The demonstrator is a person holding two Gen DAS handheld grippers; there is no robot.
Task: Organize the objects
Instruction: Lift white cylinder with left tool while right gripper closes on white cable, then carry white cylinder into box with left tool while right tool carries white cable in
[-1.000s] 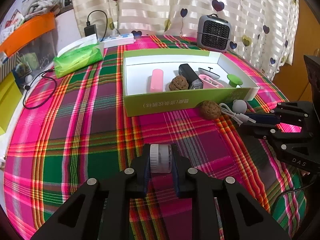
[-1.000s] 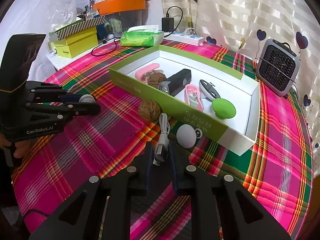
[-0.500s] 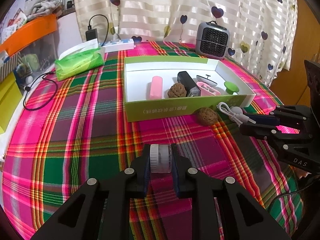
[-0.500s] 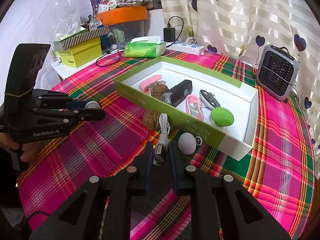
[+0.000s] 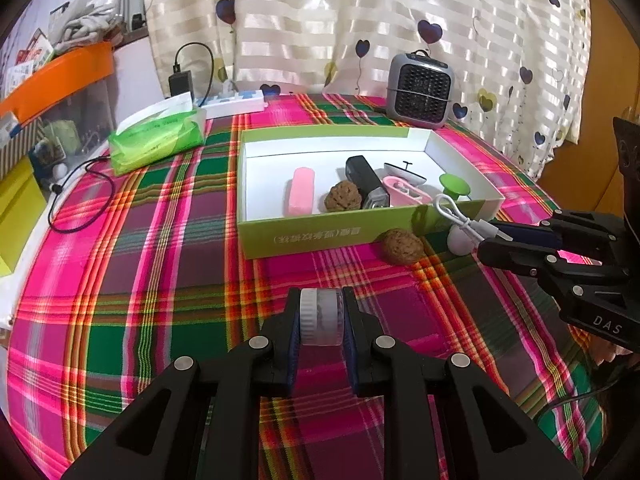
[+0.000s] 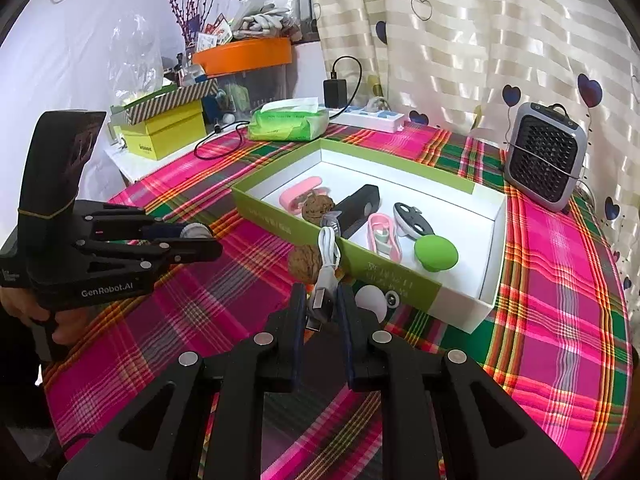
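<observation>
cable (image 6: 326,264), short and white, is pinched in the right gripper (image 6: 320,312) above the table, just short of the green box (image 5: 320,232); its long axis runs away from the fingers, loop end toward the box. the left gripper (image 5: 321,320) clamps what looks like a small capped jar (image 5: 321,316). five items are boxed; a walnut (image 5: 401,246) and white ball (image 6: 370,300) remain on the table by the box's near wall.

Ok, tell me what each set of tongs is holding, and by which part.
Left tongs: small white jar, clamped across its ends. Right tongs: white cable, pinched at its plug end.
</observation>
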